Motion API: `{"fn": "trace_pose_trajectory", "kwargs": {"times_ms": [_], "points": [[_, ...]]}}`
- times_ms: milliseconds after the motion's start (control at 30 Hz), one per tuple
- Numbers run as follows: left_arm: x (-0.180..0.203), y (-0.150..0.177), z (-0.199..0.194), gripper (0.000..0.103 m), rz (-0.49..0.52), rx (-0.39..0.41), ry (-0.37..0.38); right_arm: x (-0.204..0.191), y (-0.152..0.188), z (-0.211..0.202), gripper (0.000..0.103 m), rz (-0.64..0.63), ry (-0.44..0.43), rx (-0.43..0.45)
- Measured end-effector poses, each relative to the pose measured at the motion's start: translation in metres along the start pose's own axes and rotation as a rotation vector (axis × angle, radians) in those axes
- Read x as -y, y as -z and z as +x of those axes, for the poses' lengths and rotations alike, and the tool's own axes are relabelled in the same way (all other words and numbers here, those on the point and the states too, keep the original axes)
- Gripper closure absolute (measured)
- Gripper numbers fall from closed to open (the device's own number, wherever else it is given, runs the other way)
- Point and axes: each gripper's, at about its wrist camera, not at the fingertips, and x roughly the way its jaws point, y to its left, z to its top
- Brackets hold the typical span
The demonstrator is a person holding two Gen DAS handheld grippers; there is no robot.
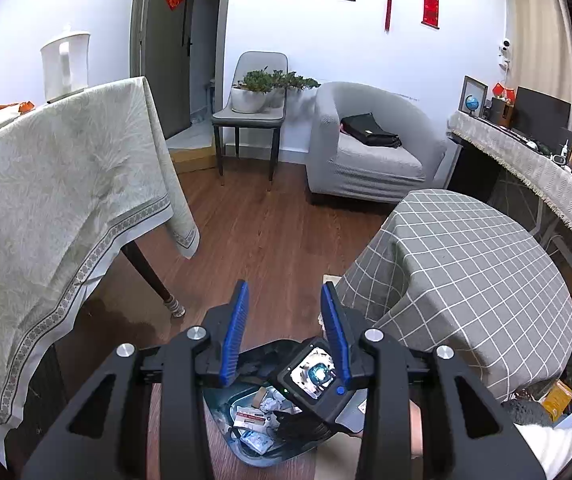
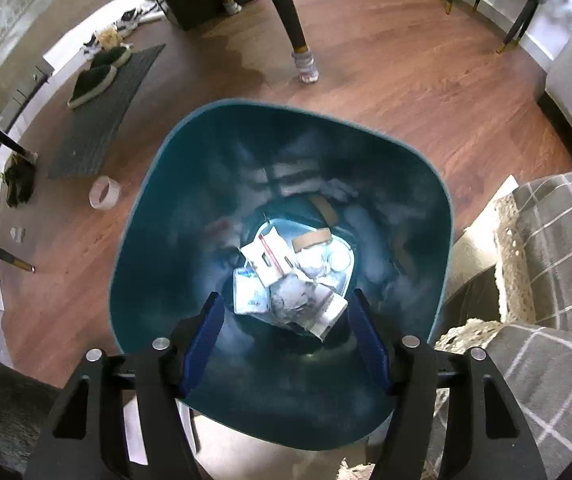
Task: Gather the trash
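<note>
A teal trash bin (image 2: 158,208) stands on the wood floor, and the right wrist view looks straight down into it. Crumpled paper, small boxes and packets (image 2: 286,276) lie at its bottom. My right gripper (image 2: 286,296) hangs over the bin's mouth, open, with nothing between its blue pads (image 2: 206,332). In the left wrist view my left gripper (image 1: 285,286) is higher up and points across the room, open with a narrow bare gap. Below it are the same bin (image 1: 226,412) and the small screen (image 1: 312,376) on the back of the right unit.
A tape roll (image 2: 105,192) and a small white scrap (image 2: 18,234) lie on the floor left of the bin. A checked-cloth stool (image 1: 466,280) is close on the right, a cloth-covered table (image 1: 66,180) on the left, with its leg (image 2: 290,20) beyond the bin. A mat with slippers (image 2: 102,112) lies far left.
</note>
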Motion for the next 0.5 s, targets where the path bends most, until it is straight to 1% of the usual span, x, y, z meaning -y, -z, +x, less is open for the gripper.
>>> {"fn": "trace_pose_trajectory", "kwargs": {"times_ms": [167, 400, 500], "points": [[0.008, -0.003, -0.003, 0.063, 0.003, 0.007, 0.006, 0.002, -0.005, -0.042, 0.038, -0.001, 0.001, 0.103], [0.025, -0.012, -0.019, 0.063, 0.01, 0.044, 0.014, 0.007, -0.001, -0.124, 0.038, 0.016, 0.011, 0.271], [0.032, -0.013, -0.028, 0.063, 0.004, 0.057, 0.015, 0.011, 0.005, -0.162, 0.038, 0.018, 0.039, 0.341]]}}
